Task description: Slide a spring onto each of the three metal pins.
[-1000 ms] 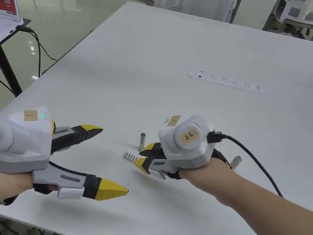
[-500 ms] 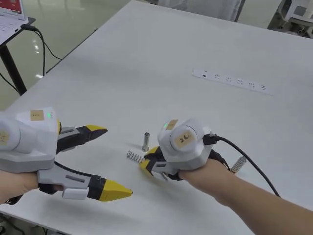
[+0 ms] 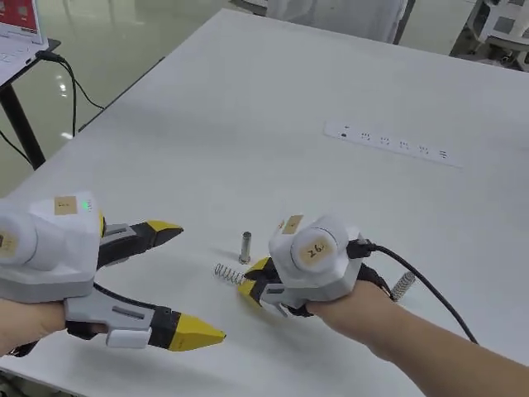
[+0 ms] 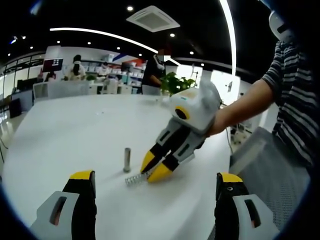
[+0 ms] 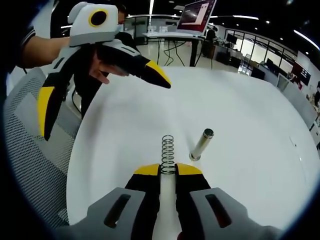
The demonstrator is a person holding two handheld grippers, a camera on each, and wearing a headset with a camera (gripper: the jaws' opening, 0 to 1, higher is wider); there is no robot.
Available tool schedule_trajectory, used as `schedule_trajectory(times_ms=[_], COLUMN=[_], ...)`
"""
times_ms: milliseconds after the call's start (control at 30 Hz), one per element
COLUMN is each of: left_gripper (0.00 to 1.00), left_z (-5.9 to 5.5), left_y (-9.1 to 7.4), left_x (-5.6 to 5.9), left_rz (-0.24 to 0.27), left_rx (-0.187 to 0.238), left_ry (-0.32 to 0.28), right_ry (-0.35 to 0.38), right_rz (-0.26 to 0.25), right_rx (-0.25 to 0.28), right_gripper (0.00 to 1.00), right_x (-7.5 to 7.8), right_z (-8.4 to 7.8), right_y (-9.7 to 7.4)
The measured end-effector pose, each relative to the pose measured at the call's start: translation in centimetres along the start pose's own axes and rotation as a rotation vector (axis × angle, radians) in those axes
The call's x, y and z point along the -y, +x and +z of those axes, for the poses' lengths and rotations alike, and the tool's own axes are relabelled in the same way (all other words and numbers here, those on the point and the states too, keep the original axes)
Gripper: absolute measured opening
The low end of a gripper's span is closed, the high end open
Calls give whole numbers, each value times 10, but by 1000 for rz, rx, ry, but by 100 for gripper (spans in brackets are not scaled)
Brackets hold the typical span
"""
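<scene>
Right gripper view: the right gripper (image 5: 168, 170) has its jaws pressed nearly together, pinching the near end of a coil spring (image 5: 168, 146) that lies on the white table (image 5: 240, 100) and points to 12 o'clock. A metal pin (image 5: 201, 144) stands bare just beside it at 2 o'clock. In the head view the left gripper (image 3: 180, 281) hangs at 8 o'clock, jaws spread wide, holding nothing. A second spring (image 3: 402, 285) lies at 3 o'clock of the right hand (image 3: 355, 302). I judge the task barely begun — no spring threaded yet.
</scene>
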State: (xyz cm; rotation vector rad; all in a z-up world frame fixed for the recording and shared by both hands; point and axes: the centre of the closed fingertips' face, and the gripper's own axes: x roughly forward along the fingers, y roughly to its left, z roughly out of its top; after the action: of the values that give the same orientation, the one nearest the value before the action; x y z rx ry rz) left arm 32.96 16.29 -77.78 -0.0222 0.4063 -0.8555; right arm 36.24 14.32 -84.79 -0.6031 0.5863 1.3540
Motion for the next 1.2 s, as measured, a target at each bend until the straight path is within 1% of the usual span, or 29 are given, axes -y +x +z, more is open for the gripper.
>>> schedule_trajectory(times_ms=[100, 167, 333, 500, 567, 733, 767, 933, 1033, 1100, 1200], left_gripper=[97, 97, 96, 94, 93, 91, 91, 88, 87, 85, 83], left_z=[5, 8, 12, 11, 11, 13, 13, 12, 13, 13, 13], left_y=[2, 3, 7, 9, 11, 14, 15, 17, 18, 19, 20], left_x=[2, 4, 10, 15, 17, 23, 24, 28, 30, 32, 33], left_rz=[-4, -10, -27, -49, -54, -75, -80, -100, -109, -117, -127], left_rx=[4, 7, 4, -10, -12, -12, -11, -20, -15, -16, -18], left_ry=[6, 13, 24, 35, 36, 39, 38, 37, 36, 36, 39], right_ry=[4, -1, -9, -17, -28, -14, -14, 12, 6, -15, -36], right_rz=[8, 3, 4, 3, -8, -23, -24, -44, -54, -63, -55], right_rx=[14, 22, 39, 62, 79, 110, 112, 136, 142, 133, 122], right_gripper=[8, 8, 8, 8, 8, 7, 7, 7, 7, 7, 7], right_x=[-3, -3, -4, -6, -5, -2, -2, 2, 3, 2, -1], right_z=[2, 2, 3, 7, 8, 7, 7, 4, 3, -1, -6], right_y=[-10, -17, -33, -54, -63, -86, -88, -106, -115, -119, -125])
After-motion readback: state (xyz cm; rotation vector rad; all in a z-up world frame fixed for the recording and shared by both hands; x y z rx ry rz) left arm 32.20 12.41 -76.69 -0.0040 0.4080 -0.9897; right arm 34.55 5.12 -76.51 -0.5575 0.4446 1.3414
